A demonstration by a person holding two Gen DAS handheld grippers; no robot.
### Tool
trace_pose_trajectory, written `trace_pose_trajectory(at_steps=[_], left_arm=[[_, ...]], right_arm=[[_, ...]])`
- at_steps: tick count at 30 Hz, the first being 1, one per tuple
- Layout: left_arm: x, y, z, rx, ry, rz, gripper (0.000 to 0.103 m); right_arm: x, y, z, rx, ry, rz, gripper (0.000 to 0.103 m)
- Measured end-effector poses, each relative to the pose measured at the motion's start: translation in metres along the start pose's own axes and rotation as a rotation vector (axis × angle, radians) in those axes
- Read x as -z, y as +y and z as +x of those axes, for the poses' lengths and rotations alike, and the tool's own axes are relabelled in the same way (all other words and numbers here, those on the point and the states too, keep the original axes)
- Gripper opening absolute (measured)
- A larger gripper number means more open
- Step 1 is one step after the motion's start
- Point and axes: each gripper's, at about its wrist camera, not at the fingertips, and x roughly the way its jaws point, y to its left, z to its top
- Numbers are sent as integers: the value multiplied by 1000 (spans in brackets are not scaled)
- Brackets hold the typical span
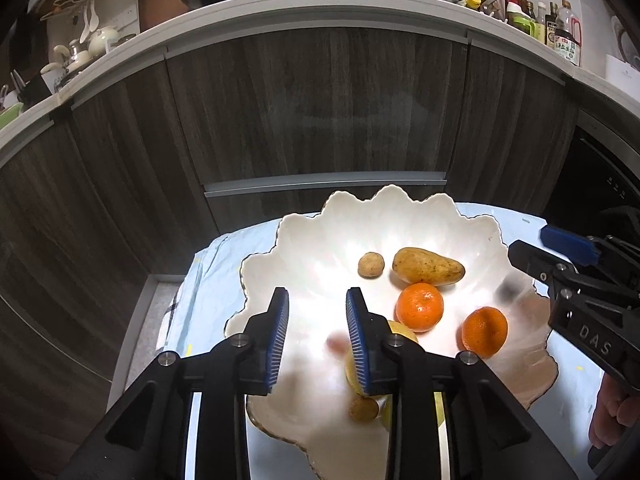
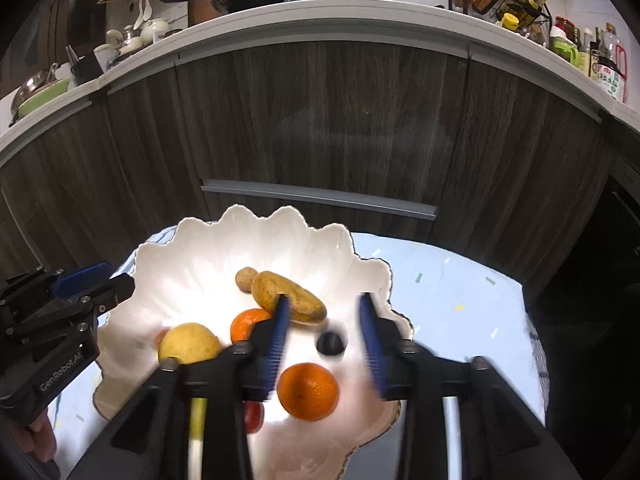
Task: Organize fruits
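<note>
I have both tongs over the scalloped white bowl (image 2: pixel 280 232), which sits on the pale blue cloth-covered surface (image 2: pixel 460 280), and nearly all the fruit I can see lies inside it. In the right wrist view my right tongs (image 2: pixel 325 344) stand partly open with nothing pinched; a small dark fruit (image 2: pixel 330 343) lies blurred in the gap between the blue pads, touched by neither, so I judge it just let go. Below it in that frame, between the pads' lower ends, sits an orange (image 2: pixel 308 391). The elongated yellow-brown fruit (image 2: pixel 288 295) lies above, its long axis running from upper left to lower right across the left pad's tip. In the left wrist view my left tongs (image 1: pixel 316 332) are open a little and empty, over bare bowl floor; a small reddish blur (image 1: pixel 336 345) shows between them. The second orange (image 1: pixel 419 306) lies just right of that pair, so the left hand is nearer to it.
</note>
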Motion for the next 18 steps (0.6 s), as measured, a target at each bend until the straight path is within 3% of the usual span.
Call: trace_pose_trajectory(at_steps=[5,9,18], left_arm=[[0,1,-5,-19,-3,-3,46],[0,3,-12,-44,-10,-14,49],[4,3,-41,-57,-23,-28,56]], right_arm=[[0,3,-7,22,-21,-12,65],[1,-1,-16,47,-45,6,76],[3,-3,-43,44,-63,37,79]])
